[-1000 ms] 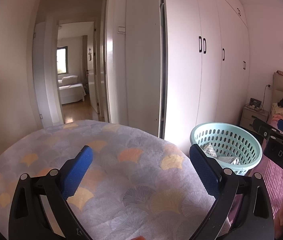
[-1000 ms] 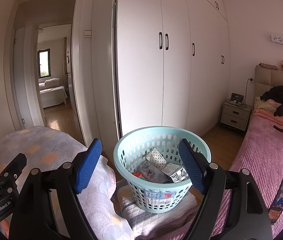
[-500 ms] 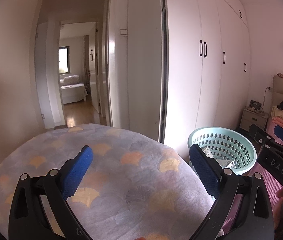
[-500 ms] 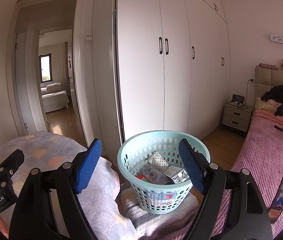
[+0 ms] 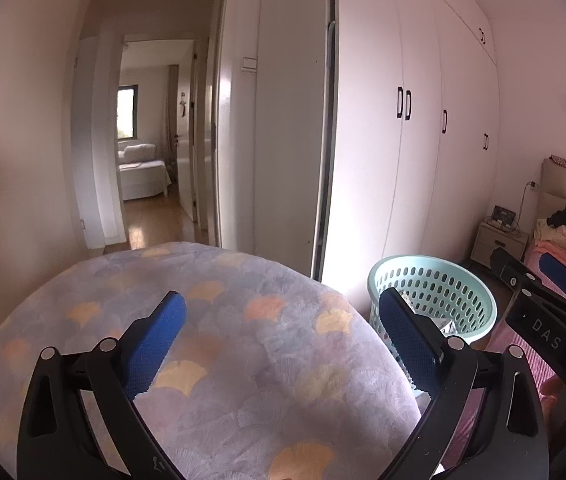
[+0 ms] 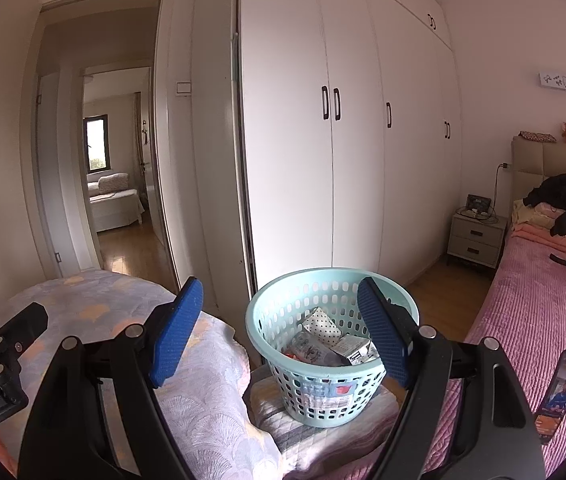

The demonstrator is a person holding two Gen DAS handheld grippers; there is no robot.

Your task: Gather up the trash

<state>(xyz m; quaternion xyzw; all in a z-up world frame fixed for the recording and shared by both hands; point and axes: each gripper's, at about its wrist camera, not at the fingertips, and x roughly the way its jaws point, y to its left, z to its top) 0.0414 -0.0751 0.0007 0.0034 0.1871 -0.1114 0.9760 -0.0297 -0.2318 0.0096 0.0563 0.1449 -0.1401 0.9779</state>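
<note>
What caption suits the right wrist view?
Open right gripper faces a mint basket of collected trash beside the pink bed.

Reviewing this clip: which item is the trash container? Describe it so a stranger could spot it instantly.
Start at the white wardrobe. In front of it, beside the pink bed, stands the basket. It is the only mint-green, perforated round tub, and packaging lies inside it.

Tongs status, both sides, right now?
Left tongs: open, holding nothing, over the patterned blanket.
Right tongs: open, holding nothing, aimed at the basket.
</note>
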